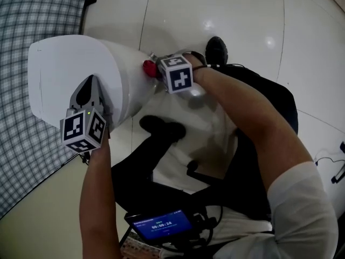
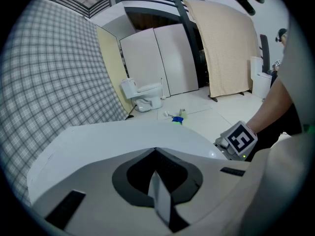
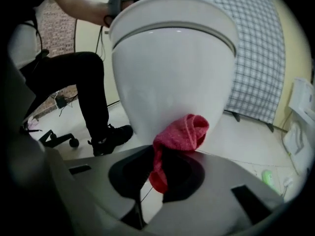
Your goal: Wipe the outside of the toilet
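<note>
Wipe under way on the toilet [image 3: 172, 68] bowl; judged partly done at most.
Right gripper [image 1: 156, 69] fingers grip the red cloth [image 3: 182, 134] narrowly, against the toilet's outer front wall below the rim. Left gripper [image 2: 156, 154] fingers are closed, empty, over the toilet's lid. No wiped patch shows; sides and base probably remain.

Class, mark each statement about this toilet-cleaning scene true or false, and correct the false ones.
1. The right hand-held gripper holds a cloth. True.
2. The cloth is blue. False: it is red.
3. The lid of the toilet is raised. False: it is down.
4. The left hand-held gripper is shut and empty. True.
</note>
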### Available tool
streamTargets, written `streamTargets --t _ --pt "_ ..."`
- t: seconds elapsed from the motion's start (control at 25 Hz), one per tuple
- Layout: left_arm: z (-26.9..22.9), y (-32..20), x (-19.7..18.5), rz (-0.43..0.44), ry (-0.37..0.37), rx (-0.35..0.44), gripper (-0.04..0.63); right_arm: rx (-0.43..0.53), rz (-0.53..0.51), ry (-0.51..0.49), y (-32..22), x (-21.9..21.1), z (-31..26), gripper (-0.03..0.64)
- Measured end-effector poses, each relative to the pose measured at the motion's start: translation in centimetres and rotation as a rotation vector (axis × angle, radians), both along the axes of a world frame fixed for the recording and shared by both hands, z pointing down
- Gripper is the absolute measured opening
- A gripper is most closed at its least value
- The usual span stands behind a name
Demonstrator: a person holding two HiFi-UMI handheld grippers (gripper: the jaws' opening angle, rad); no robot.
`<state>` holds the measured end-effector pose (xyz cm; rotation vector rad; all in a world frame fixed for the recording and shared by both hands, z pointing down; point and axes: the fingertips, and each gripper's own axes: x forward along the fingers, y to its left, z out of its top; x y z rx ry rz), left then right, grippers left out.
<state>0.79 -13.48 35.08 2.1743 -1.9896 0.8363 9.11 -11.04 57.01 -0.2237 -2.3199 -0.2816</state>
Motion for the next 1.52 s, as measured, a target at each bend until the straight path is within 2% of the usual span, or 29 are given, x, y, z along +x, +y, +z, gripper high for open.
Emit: streamTargets --t 0.2,0.44,1.12,1.32,1.52 --pt "0.0 -0.1 0.0 0.0 0.002 0.002 0.003 0.136 -0.115 -0.039 2.4 0.0 -0.4 0.043" --pt "0.2 -0.1 -0.1 0.002 0.005 0.004 0.003 0.244 -0.172 -0.054 3.4 -0.6 0.3 0.044" --pt "0.0 -0.1 0.2 0.008 0.006 0.004 0.003 0.303 -0.302 -0.041 8.4 -1.0 1.9 0.044" --pt "-0.6 -0.1 0.2 0.014 0.015 0.003 0.002 0.326 -0.392 -0.013 10.6 -1.4 2.0 0.044" --pt "0.2 0.0 0.4 0.021 0.006 0.01 0.002 0.312 -0.51 -0.043 14.0 -2.4 3.2 0.044"
